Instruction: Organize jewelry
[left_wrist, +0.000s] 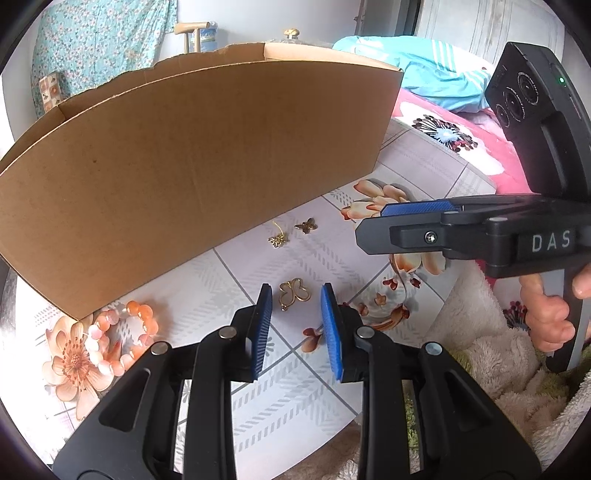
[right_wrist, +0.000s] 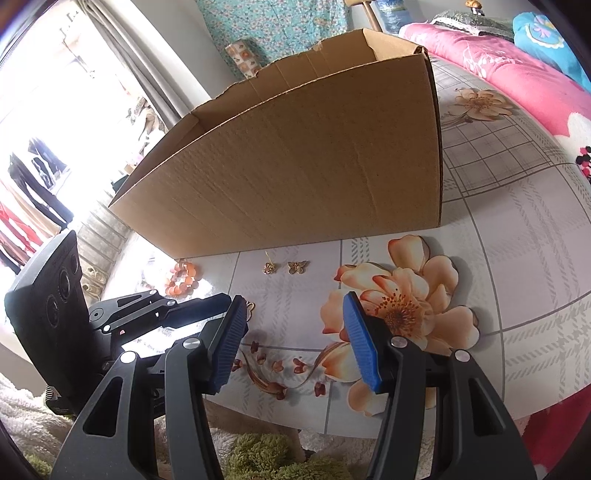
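Between parted left tool (left_wrist: 295, 295) pads, gold butterfly pendant (left_wrist: 292, 294), untouched

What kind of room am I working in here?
Probably a bedroom at home: pink floral bedding beside the flowered tabletop, clothes hanging by the curtained window, and a cardboard box for the jewelry.

A floral vinyl tablecloth (left_wrist: 258, 398) with orange printed blossoms and grey checks covered the table. Beyond its far edge lay a pink flowered blanket (right_wrist: 517, 70) with a turquoise cloth (left_wrist: 436, 74) heaped on it. A teal flowered fabric (left_wrist: 99, 40) hung against the back wall, a small patterned box (right_wrist: 242, 59) standing below it. Fluffy cream and green plush (right_wrist: 258, 458) bunched at the table's near edge. Clothes (right_wrist: 33, 192) hung by the bright window, beside a grey curtain (right_wrist: 140, 62)
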